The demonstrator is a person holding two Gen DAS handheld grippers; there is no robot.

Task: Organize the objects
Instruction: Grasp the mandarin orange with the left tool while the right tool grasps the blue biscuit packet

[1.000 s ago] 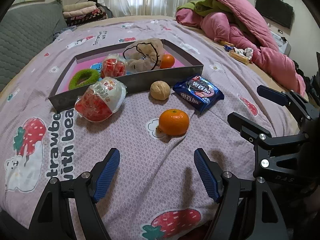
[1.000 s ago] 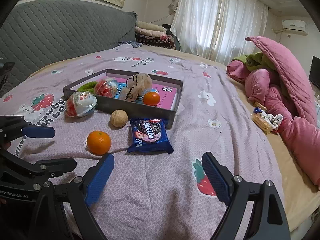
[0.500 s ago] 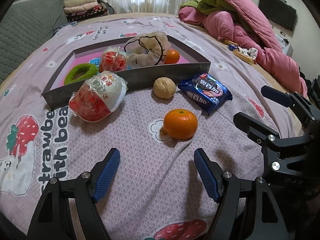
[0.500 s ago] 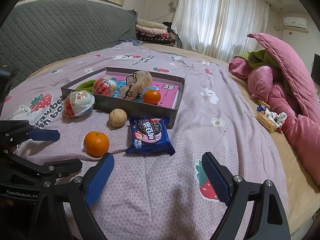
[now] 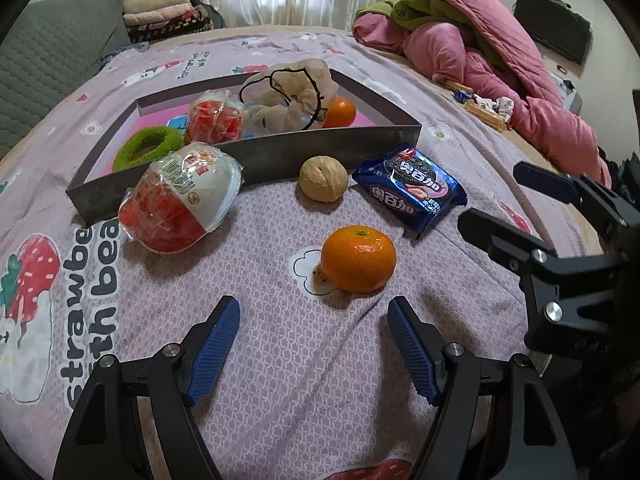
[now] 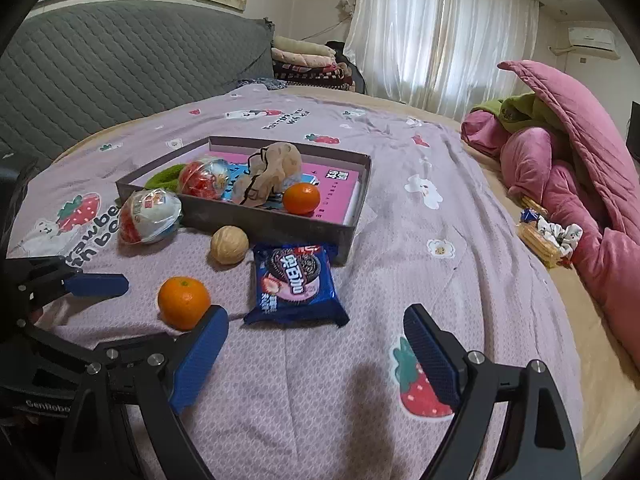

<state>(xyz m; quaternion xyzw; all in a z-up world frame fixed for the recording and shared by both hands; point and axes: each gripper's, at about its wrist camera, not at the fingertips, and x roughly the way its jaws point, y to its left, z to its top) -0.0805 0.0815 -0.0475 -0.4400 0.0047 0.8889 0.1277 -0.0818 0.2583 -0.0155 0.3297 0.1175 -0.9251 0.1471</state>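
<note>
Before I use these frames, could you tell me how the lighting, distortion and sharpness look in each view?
Left wrist view: strong fisheye bowing of the grey box wall, dark corner vignette, soft shadow under the loose orange, glare on the wrapped egg, objects sharp. Right wrist view: curtains blown out by window light, cookie packet sharp, bed edge curved, same vignette.

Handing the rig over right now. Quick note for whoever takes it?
Left claw: open, empty, low over the bedspread, just short of the loose orange.
Right claw: open, empty, facing the cookie pack.
Done: in the grey box are a green ring, a wrapped red toy egg, a beige pouch and a second orange.
Left: on the bedspread outside the box, the loose orange, the walnut, the cookie pack and the large toy egg, which sits against the box wall.
</note>
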